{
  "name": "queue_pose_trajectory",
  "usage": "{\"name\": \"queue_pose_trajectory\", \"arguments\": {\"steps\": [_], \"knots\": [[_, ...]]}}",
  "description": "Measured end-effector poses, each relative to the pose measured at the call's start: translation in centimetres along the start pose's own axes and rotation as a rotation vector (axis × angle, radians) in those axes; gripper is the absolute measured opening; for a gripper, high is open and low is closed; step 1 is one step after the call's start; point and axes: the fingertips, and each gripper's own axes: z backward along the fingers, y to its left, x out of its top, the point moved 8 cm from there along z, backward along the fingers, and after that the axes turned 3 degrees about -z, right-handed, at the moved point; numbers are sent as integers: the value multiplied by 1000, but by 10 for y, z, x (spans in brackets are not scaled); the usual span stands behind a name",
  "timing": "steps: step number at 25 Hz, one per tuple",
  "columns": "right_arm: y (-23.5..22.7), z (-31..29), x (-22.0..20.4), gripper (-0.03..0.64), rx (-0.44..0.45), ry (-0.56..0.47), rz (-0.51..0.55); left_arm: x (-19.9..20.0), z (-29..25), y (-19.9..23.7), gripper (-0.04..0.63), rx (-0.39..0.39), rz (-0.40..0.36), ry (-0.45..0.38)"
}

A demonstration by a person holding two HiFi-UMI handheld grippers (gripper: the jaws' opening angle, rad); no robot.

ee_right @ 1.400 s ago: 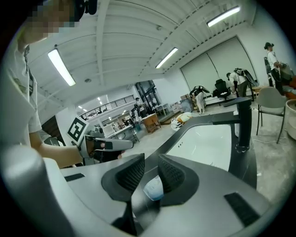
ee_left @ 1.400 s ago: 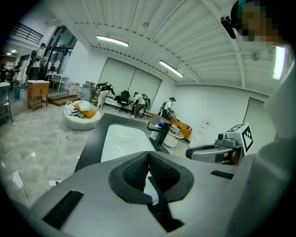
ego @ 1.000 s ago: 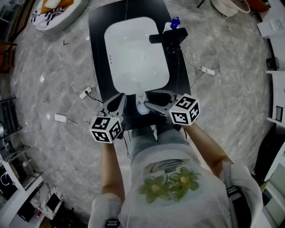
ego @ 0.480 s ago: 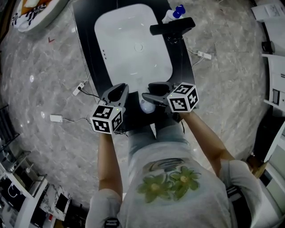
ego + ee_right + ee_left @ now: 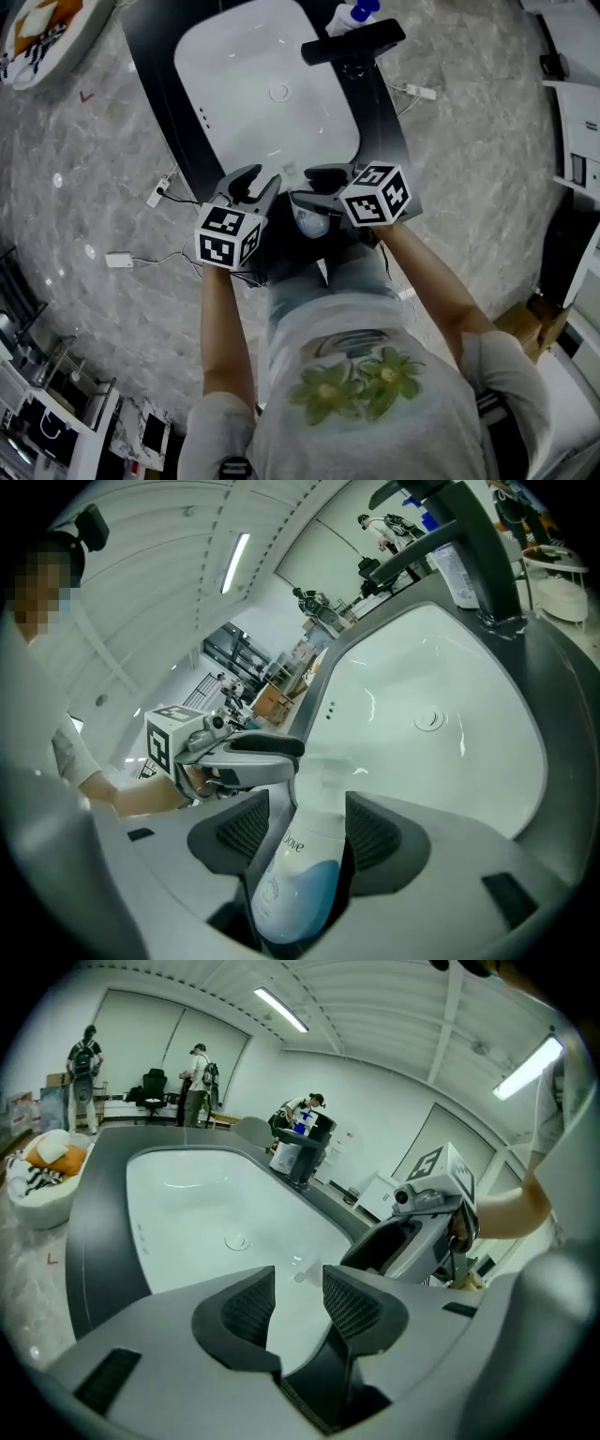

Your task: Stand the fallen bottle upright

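Observation:
The bottle (image 5: pixel 302 860), white with a pale blue lower part, lies on the black counter's front rim (image 5: pixel 281 253), neck toward the sink. In the head view the bottle (image 5: pixel 310 221) shows just below my right gripper (image 5: pixel 306 186). The right gripper (image 5: pixel 307 803) straddles it. Its jaws have just been opening; the bottle sits between the pads with a gap on the left side. My left gripper (image 5: pixel 260 178) is close beside it on the left. The left gripper's (image 5: pixel 298 1279) jaws have just opened, with nothing between them.
The white sink basin (image 5: pixel 272 94) fills the counter beyond the grippers. A black faucet (image 5: pixel 352 42) stands at its far right, with a blue-capped bottle (image 5: pixel 349 13) behind it. Cables and a power strip (image 5: pixel 120 260) lie on the marble floor at left. People stand far back.
Both grippers have dropped toward the counter's front edge. The left jaws went from shut to open. The right jaws spread wider around the bottle.

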Motion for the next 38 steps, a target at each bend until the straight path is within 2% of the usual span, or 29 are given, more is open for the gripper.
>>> {"name": "queue_pose_trajectory", "arguments": {"steps": [4,11,18,20,23,24,30,38], "knots": [[-1,-5,-2,235,-36,29,21,0,-10,3,161,-34,-78,67],[-7,-12,-5,233,-52,61,8,-2,-27,7,161,-63,-153,149],[-10,-18,-7,233,-56,92,-8,-1,-32,9,160,-55,-215,164],[-12,-19,-7,233,-52,99,-21,-1,-34,8,144,-44,-247,164],[-12,-20,-6,233,-52,115,-14,0,-35,5,64,-42,-282,156],[-12,-20,-5,233,-51,119,-10,1,-36,4,55,-40,-292,149],[-10,-18,-4,233,-52,111,10,2,-33,1,55,-26,-283,157],[-3,-15,1,233,-58,94,58,9,-25,-5,55,22,-286,115]]}}
